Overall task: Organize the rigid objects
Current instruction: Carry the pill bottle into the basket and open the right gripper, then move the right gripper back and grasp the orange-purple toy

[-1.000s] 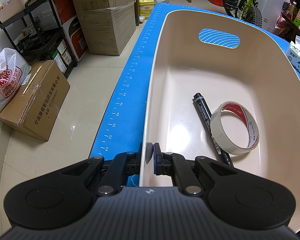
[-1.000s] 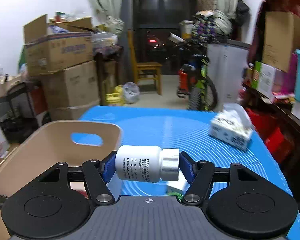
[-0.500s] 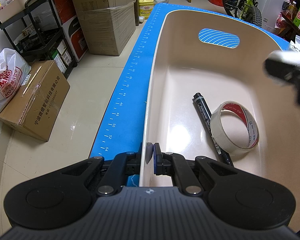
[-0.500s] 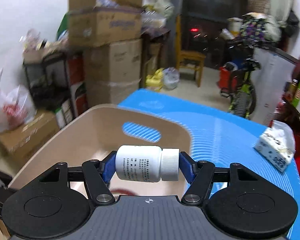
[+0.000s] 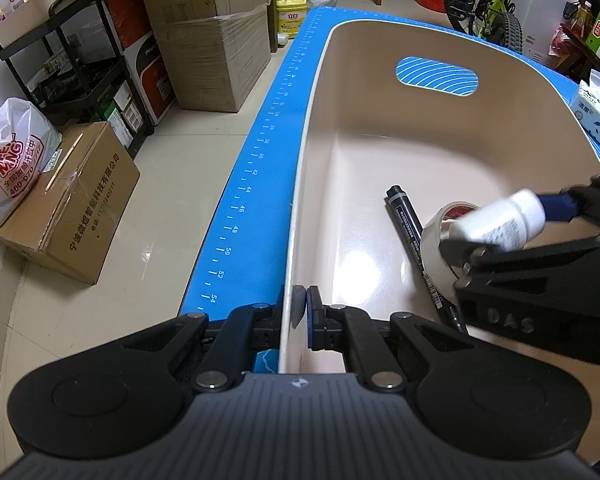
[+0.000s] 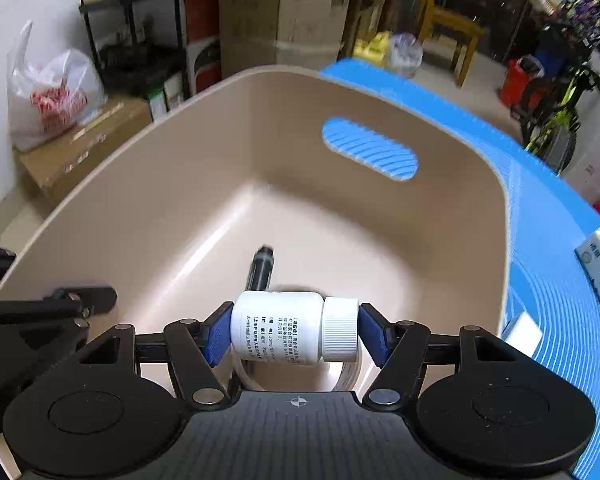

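Bin [image 5: 300, 184] — blue mat [image 5: 260, 168], cluttered storeroom

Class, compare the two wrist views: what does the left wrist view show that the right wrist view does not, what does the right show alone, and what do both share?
Only the left wrist view shows the left gripper shut on the beige plastic bin rim, and the blue mat's printed ruler scale.

Only the right wrist view shows the white plastic pill bottle head-on, its base and ribbed cap clamped between the right gripper fingers.

Both show the bin, the bottle above its floor, the black marker pen, the white tape roll and the tissue pack.
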A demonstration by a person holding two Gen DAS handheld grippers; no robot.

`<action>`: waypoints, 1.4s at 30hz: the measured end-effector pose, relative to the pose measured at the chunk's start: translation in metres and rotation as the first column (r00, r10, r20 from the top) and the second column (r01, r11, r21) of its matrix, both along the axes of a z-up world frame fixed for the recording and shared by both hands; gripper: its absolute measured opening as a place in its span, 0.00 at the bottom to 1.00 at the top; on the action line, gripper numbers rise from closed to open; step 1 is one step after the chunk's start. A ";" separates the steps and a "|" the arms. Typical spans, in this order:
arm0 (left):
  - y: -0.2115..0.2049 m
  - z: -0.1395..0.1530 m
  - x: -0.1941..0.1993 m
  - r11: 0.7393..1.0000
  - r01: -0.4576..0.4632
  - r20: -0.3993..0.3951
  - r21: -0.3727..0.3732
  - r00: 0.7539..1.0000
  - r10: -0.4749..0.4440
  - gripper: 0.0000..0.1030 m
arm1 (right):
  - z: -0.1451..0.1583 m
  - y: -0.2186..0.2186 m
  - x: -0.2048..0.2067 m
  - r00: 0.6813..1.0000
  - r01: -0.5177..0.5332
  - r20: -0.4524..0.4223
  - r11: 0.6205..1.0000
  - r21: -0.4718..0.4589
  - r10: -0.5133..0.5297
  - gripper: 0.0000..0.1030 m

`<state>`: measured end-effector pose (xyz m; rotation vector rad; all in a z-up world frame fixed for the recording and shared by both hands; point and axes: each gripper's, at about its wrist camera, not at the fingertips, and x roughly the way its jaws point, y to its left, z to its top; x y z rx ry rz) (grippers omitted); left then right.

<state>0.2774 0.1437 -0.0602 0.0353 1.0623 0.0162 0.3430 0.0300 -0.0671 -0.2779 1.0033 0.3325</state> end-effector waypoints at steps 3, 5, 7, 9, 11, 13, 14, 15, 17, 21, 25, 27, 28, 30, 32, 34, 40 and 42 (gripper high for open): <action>0.000 -0.001 0.000 1.000 0.000 -0.001 0.004 1.000 0.000 0.08 | -0.005 0.000 0.004 0.999 0.002 -0.051 1.000 -0.018 -0.003 0.67; 0.000 -0.001 0.001 1.000 0.001 0.000 0.003 1.000 -0.001 0.08 | -0.006 0.000 0.005 0.998 0.009 -0.065 1.000 -0.029 -0.011 0.67; -0.001 -0.001 0.001 1.000 0.003 0.001 0.004 1.000 -0.003 0.08 | -0.005 -0.002 0.005 0.998 0.014 -0.065 1.000 -0.027 -0.016 0.70; -0.002 -0.001 0.001 1.000 0.003 0.000 0.006 1.000 -0.003 0.08 | -0.003 -0.003 0.002 0.998 0.014 -0.057 1.000 -0.016 -0.015 0.70; -0.002 -0.001 0.000 1.000 0.002 -0.002 0.006 1.000 -0.002 0.08 | 0.002 -0.007 0.000 0.999 0.020 -0.036 1.000 0.010 -0.019 0.70; -0.003 0.000 0.000 1.000 0.002 -0.002 0.007 1.000 -0.002 0.08 | 0.007 -0.010 -0.004 1.000 0.020 -0.011 0.999 0.038 -0.020 0.70; -0.003 0.000 0.001 1.000 0.002 -0.002 0.008 1.000 -0.002 0.08 | 0.008 -0.012 -0.006 1.000 0.019 0.001 0.999 0.048 -0.019 0.70; -0.003 0.000 0.000 1.000 0.002 -0.002 0.009 1.000 -0.002 0.08 | 0.010 -0.013 -0.008 1.000 0.017 0.011 0.998 0.055 -0.018 0.70; -0.003 -0.001 0.000 1.000 0.002 -0.003 0.009 1.000 -0.002 0.08 | 0.016 -0.017 -0.014 0.999 0.011 0.039 0.997 0.073 -0.014 0.71; -0.003 -0.001 -0.001 1.000 0.002 -0.003 0.009 1.000 -0.002 0.08 | 0.034 -0.029 -0.025 0.994 0.025 0.102 0.995 0.094 -0.034 0.76; -0.002 0.000 -0.001 1.000 0.002 -0.003 0.007 1.000 -0.002 0.08 | 0.053 -0.052 -0.032 0.985 0.070 0.149 0.987 0.141 -0.091 0.76; -0.002 0.000 -0.001 1.000 0.002 -0.003 0.007 1.000 -0.002 0.08 | 0.062 -0.069 -0.038 0.973 0.107 0.185 0.980 0.168 -0.138 0.76; -0.002 0.000 -0.002 1.000 0.002 -0.003 0.007 1.000 -0.002 0.08 | 0.066 -0.079 -0.041 0.965 0.129 0.204 0.975 0.183 -0.166 0.76; -0.002 0.000 -0.002 1.000 0.002 -0.003 0.005 1.000 -0.002 0.08 | 0.073 -0.102 -0.049 0.944 0.171 0.244 0.963 0.210 -0.222 0.76; -0.002 0.000 -0.002 1.000 0.002 -0.004 0.006 1.000 -0.002 0.08 | 0.075 -0.122 -0.055 0.922 0.214 0.279 0.953 0.214 -0.270 0.76; -0.002 0.000 -0.002 1.000 0.002 -0.003 0.007 1.000 -0.002 0.08 | 0.072 -0.145 -0.058 0.902 0.272 0.285 0.939 0.212 -0.326 0.76; -0.002 0.000 -0.002 1.000 0.002 -0.003 0.008 1.000 -0.002 0.08 | 0.046 -0.201 -0.065 0.846 0.426 0.254 0.881 0.206 -0.468 0.76; -0.003 -0.001 -0.002 1.000 0.001 -0.004 0.008 1.000 -0.001 0.08 | 0.034 -0.210 -0.069 0.833 0.459 0.246 0.867 0.191 -0.495 0.75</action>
